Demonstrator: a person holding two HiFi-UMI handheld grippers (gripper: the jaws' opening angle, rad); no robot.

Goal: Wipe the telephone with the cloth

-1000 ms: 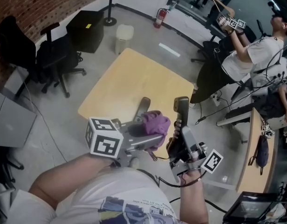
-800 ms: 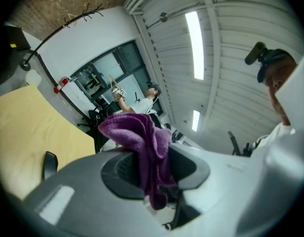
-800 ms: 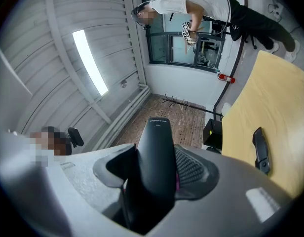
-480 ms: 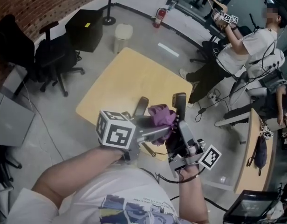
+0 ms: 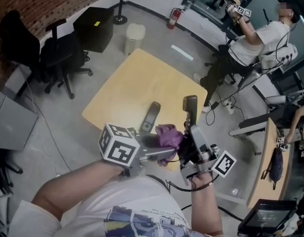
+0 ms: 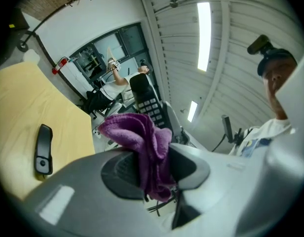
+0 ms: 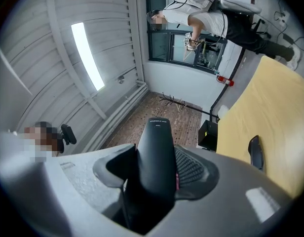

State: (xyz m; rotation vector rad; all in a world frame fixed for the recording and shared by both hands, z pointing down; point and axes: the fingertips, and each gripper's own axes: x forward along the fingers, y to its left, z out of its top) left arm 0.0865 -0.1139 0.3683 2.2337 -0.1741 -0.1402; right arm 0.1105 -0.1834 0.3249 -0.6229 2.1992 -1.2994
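One black telephone handset point(image 5: 190, 107) stands upright over the table's edge, clamped in the right gripper point(image 7: 157, 169), its lower end buried between the jaws. Purple cloth point(image 6: 142, 137), pinched in the left gripper point(image 6: 153, 168), sits just beside its keypad; contact unclear. Second black phone piece point(image 5: 152, 116) lies on the yellow table point(image 5: 137, 78).

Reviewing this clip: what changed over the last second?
The left gripper brought the purple cloth in to the handset, then lower beside it. Unchanged: left grips the cloth, the right gripper holds the handset upright, and the phone base lies on the table.
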